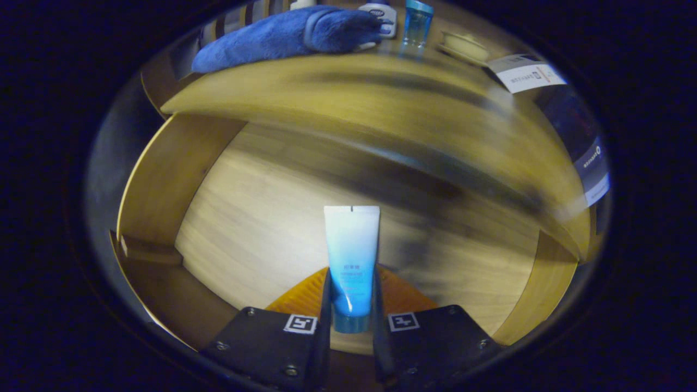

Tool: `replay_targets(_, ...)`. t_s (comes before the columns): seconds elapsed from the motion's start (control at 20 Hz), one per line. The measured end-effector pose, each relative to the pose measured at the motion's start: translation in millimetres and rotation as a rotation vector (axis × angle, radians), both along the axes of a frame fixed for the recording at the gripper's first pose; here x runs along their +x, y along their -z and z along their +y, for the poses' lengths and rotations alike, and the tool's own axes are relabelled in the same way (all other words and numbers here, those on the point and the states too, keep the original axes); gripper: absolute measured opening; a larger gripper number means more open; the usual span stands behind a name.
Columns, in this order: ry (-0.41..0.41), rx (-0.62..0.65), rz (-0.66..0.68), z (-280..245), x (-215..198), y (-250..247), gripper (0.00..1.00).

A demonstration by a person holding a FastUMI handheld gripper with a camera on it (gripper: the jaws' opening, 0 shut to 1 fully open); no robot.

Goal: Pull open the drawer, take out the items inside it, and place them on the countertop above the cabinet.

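Apparently the hand-held gripper (351,305) clamps the tube (351,256), cap end hidden, over the blurred drawer (163,179)

Gripper view: rides on the gripper (351,296), looking down along its fingers into the open drawer (261,218), close; countertop (348,87) beyond.

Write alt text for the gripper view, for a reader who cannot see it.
The gripper is shut on a blue-and-white tube, held above the open wooden drawer. Beyond it, the countertop carries a blue towel, a clear blue cup and a small dish. The scene is motion-blurred.
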State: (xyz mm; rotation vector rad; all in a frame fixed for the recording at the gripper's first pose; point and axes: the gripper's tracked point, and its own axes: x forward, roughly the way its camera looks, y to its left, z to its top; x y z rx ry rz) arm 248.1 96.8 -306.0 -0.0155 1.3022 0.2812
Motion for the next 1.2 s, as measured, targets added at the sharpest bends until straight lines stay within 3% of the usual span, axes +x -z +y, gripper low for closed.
replay_targets(0.4, -0.004, 0.156, -0.113, -11.7, -8.5, -67.3, 0.33)
replay_targets(0.65, 0.012, 0.2, -0.257, -14.4, 6.2, -118.4, 0.33)
replay_targets(0.8, 0.053, 0.144, -0.373, -20.9, 37.9, -134.4, 0.33)
replay_targets(0.95, 0.049, 0.005, -0.464, -28.7, 77.0, -129.8, 0.33)
replay_targets(1.2, 0.1, -0.06, -0.499, -20.5, 120.3, -114.8, 0.33)
